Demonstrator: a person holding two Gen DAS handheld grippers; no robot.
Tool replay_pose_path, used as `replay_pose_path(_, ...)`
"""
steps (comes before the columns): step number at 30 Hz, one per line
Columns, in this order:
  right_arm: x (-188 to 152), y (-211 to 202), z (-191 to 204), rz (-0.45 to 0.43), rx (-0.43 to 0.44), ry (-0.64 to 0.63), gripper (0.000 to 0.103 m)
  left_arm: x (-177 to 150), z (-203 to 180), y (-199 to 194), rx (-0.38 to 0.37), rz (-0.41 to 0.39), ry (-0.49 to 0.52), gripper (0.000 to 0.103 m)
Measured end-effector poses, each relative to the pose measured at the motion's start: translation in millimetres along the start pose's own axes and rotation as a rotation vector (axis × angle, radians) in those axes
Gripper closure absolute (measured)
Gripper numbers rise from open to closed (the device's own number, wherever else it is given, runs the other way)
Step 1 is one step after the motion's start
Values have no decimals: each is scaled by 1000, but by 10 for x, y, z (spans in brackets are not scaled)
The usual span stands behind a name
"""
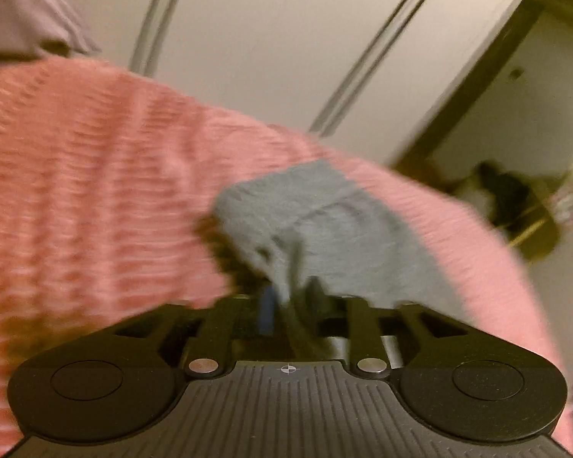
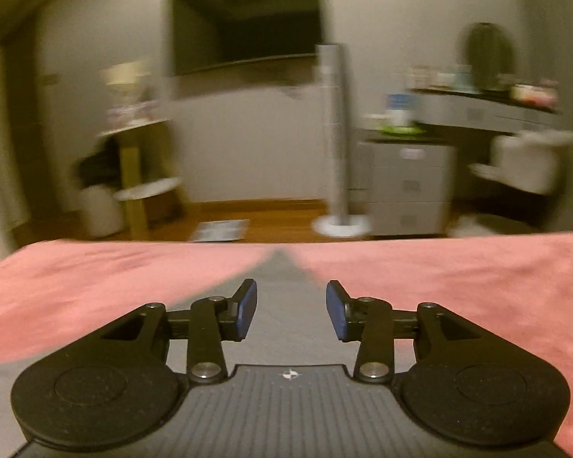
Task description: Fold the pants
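Note:
The grey pants (image 1: pixel 324 221) lie on a pink striped bed cover (image 1: pixel 95 171). In the blurred left wrist view, my left gripper (image 1: pixel 290 297) is low at the near end of the cloth. One blue pad (image 1: pixel 267 305) shows, and a fold of grey fabric hangs between and over the spread fingers without being pinched. In the right wrist view, the pants (image 2: pixel 282 267) run as a narrow grey strip away from me across the pink cover (image 2: pixel 458 286). My right gripper (image 2: pixel 291 307) hovers over that strip, open, with nothing between its blue pads.
White wardrobe doors (image 1: pixel 286 38) and a grey pillow (image 1: pixel 26 11) stand beyond the bed on the left side. Past the bed's far edge are a wooden floor, a wall television (image 2: pixel 248 23), a tower fan (image 2: pixel 334 133), a drawer cabinet (image 2: pixel 408 187) and a wooden side table (image 2: pixel 133 152).

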State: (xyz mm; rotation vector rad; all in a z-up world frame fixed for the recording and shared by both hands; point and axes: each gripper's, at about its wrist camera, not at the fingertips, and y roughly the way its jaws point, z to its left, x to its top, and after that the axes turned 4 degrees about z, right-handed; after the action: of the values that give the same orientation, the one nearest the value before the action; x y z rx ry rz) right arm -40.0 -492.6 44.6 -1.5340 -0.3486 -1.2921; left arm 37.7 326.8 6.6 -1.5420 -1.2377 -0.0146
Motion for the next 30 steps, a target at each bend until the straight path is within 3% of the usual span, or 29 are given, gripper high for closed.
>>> replay_pose_path(1,0,2,156,16,64,-30,62,-36,2,-19,45,-24,4,31)
replay_pose_path(5,-104,89,970,109,333,-184,62,-187,-102,-237,28,-144,38,23)
replay_pose_path(7,-188,184,1487,181,462,-271,62,-271,-219,-289,-12,-173,59,12)
replay_pose_path(11,-375,340,2647,281,675,-476,62,-429,-493,-118,8,-154,176,9)
replay_pose_path(13,-465,397,3176,305,747,-576,62,-518,-531,42,60,-108,214,23)
replay_pose_path(14,-513,413,3414,321,774,-613,62,-566,-512,124,91,-77,222,28)
replay_pose_path(16,-597,482,3831,348,822,-684,60,-664,-397,193,62,-56,186,28)
replay_pose_path(19,-717,537,4297,349,845,-770,46,-730,-290,217,24,-92,191,24)
replay_pose_path(21,-784,636,4545,381,849,-794,44,-802,-291,226,22,-126,221,23)
replay_pose_path(23,-846,746,4698,462,866,-807,44,-873,-288,242,22,-152,240,21)
replay_pose_path(26,-954,820,4698,543,897,-858,45,-859,-262,319,-19,-156,223,9)
replay_pose_path(30,-1004,728,4581,534,930,-899,56,-939,-331,343,-15,-177,266,4)
